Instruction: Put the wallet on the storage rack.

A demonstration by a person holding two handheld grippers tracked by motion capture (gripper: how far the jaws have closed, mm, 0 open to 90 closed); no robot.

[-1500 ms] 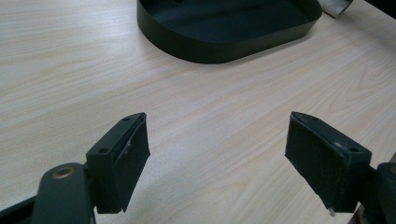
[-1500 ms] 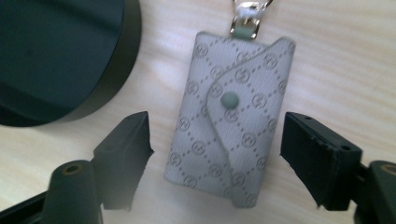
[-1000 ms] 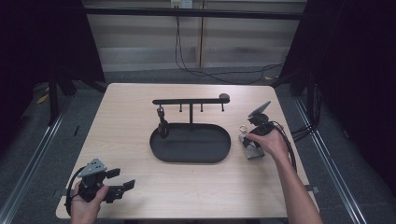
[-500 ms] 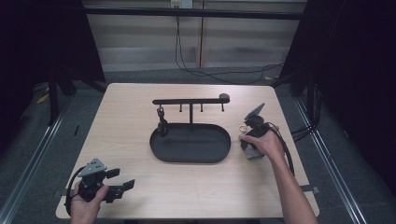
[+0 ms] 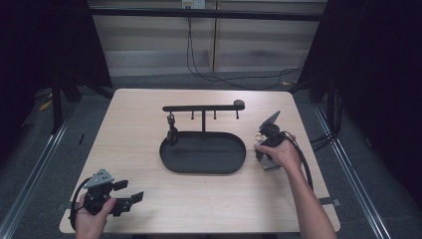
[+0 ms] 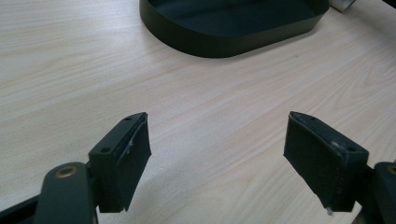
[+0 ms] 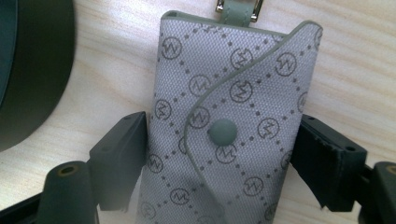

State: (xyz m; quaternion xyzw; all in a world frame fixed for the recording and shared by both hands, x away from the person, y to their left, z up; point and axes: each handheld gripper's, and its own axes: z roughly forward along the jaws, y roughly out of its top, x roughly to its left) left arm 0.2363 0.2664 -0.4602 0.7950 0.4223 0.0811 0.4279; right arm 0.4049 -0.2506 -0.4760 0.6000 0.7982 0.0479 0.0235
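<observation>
Grey patterned key pouch point(image 7: 224, 135) is lying on the table point(image 5: 139, 124), right of the black tray point(image 5: 203, 153); your right gripper point(image 7: 219, 158) fingers, just closing, are clamping it. Left gripper point(image 6: 217, 163) fingers are standing apart.

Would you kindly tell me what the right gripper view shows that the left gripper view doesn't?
Right gripper view: a grey patterned pouch with a snap button, the right gripper's jaws having just closed onto its sides. Left gripper view: the left gripper's jaws open over bare wood. Both: the black tray and the wooden table.
</observation>
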